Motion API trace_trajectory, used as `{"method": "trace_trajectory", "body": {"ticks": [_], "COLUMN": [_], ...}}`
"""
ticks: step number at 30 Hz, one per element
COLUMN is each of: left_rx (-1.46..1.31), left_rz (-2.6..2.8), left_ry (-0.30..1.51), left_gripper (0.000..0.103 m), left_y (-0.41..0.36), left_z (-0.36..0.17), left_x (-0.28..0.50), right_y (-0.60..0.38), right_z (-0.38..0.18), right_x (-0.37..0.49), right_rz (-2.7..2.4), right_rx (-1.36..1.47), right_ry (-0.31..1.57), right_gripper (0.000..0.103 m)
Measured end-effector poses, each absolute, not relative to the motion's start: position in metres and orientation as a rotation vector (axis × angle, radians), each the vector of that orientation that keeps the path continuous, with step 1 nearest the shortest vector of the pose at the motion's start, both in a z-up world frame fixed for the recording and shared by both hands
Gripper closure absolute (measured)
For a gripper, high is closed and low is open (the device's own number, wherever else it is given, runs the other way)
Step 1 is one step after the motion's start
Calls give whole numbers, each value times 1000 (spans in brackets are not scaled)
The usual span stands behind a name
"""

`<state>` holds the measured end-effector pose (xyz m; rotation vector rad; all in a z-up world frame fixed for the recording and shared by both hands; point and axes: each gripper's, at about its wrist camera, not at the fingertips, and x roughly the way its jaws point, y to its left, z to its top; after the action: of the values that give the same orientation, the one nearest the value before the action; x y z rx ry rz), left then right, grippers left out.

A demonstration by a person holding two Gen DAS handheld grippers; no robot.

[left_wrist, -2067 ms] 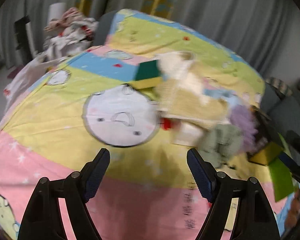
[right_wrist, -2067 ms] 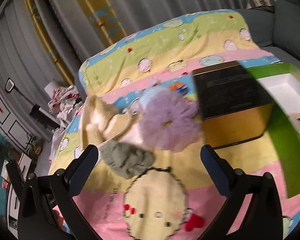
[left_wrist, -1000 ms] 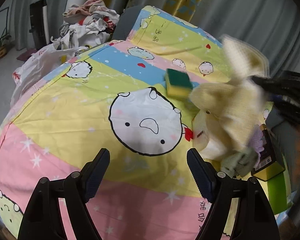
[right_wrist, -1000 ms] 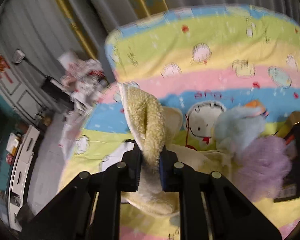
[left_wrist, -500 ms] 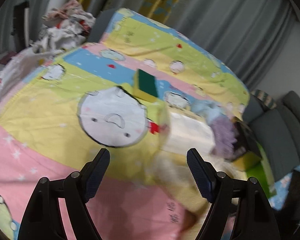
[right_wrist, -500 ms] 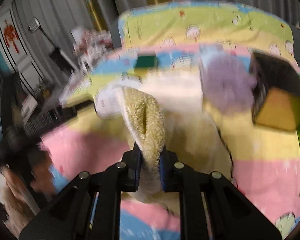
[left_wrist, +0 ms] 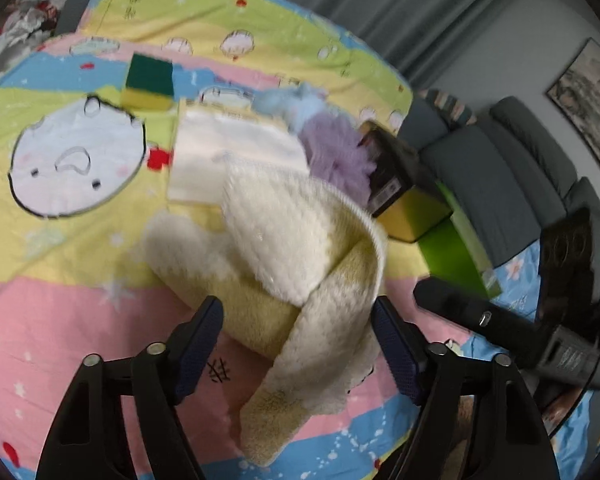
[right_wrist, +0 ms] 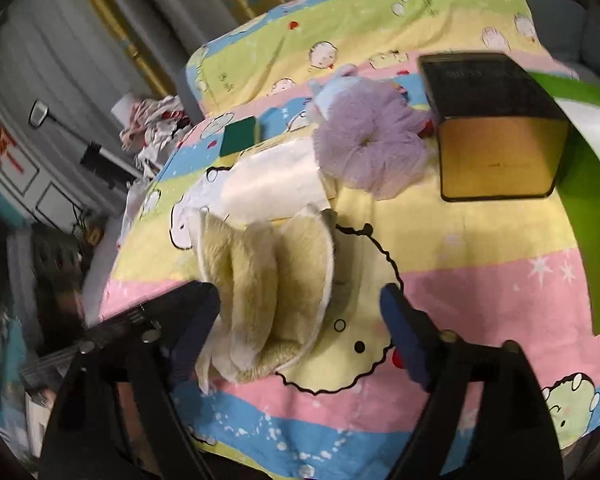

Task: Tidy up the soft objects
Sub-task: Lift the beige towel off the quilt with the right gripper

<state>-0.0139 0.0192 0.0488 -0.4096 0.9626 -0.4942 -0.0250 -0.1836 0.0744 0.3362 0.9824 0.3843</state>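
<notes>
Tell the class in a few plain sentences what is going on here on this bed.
A person with two handheld grippers is sorting soft things on a cartoon bedspread. The right gripper is opening, letting go of a cream towel, which lies crumpled in front. The left gripper is closing around that towel, pads not yet pressing. A purple pouf and a green sponge lie farther back.

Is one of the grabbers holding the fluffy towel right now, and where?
No, nothing is held. The right gripper is opening, and the cream towel lies loose on the bedspread. The left gripper is closing around the towel, its pads not pressing yet.
</notes>
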Motion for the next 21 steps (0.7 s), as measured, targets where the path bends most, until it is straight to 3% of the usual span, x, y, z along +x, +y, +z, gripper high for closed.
{"method": "trace_trajectory", "body": {"ticks": [4,6,8,10,13,15,21], "left_rx": [-382,-347,-356,-367,-361,-335,-304], "left_rz": [-512,-508,-523,-519,-525,-529,-586], "left_ry": [1024,1054,1086,1080,1055,1015,855], "left_gripper": [35,51,56,60,65,68,68], "left_y": [9,3,-2,-4,-6,-8,-21], "left_z": [39,33,24,21,23,32,89], "left_x": [-12,-11,-9,-7,-7,-11,-16], "right_y": [-173,-160,-150,-137,-133,-135,-158], "right_z": [58,50,46,36,33,39,96], "right_x": [0,10,11,13,11,11,-2], "right_rz": [412,411,464,499,475,501,518], "right_rx": [348,335,300,290,271,295,353], "right_ry": [1081,1127,1145,1184,1157,1138,967], "right_gripper": [18,19,31,59,74,79,80]}}
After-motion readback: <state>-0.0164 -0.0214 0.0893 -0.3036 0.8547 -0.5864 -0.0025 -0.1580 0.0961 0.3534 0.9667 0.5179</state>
